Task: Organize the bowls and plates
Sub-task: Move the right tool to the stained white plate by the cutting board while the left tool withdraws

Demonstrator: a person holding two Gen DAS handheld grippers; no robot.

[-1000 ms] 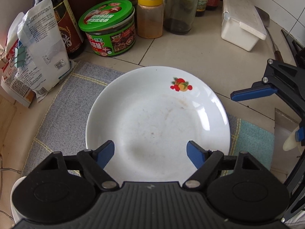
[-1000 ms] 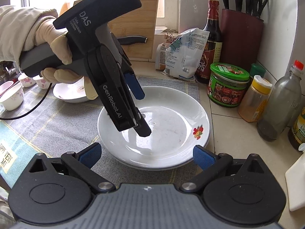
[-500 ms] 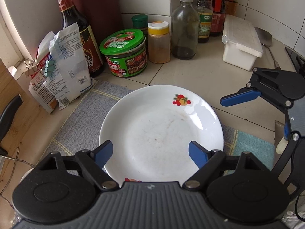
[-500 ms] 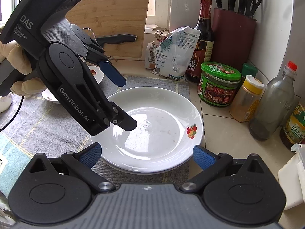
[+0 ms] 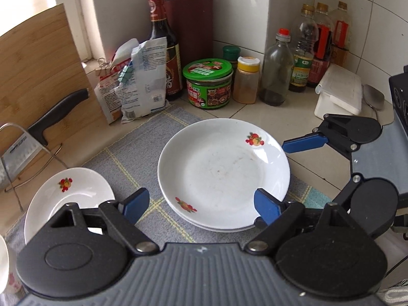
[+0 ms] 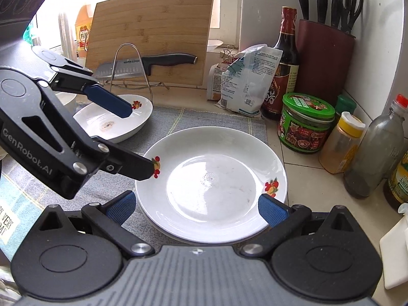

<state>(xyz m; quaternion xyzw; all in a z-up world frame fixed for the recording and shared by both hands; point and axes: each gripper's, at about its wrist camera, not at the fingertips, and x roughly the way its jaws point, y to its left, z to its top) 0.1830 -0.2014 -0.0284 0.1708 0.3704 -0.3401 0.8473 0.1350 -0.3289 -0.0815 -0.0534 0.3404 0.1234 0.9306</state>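
Bare grey woven mat (image 5: 127, 163) open between stacked white fruit-print plates (image 5: 221, 173) and shallow white dish (image 5: 68, 193), green-lidded jar (image 5: 207, 86), yellow-capped spice jar (image 5: 246, 80), glass bottle (image 5: 276, 71) crowding behind, knife rack (image 6: 132, 68) blocking far left.

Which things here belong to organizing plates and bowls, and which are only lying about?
Belong: stacked white fruit-print plates; smaller white fruit-print dish; grey checked cloth mat.
Lying about: green-lidded jar; bamboo cutting board; black-handled knife; dark sauce bottle.
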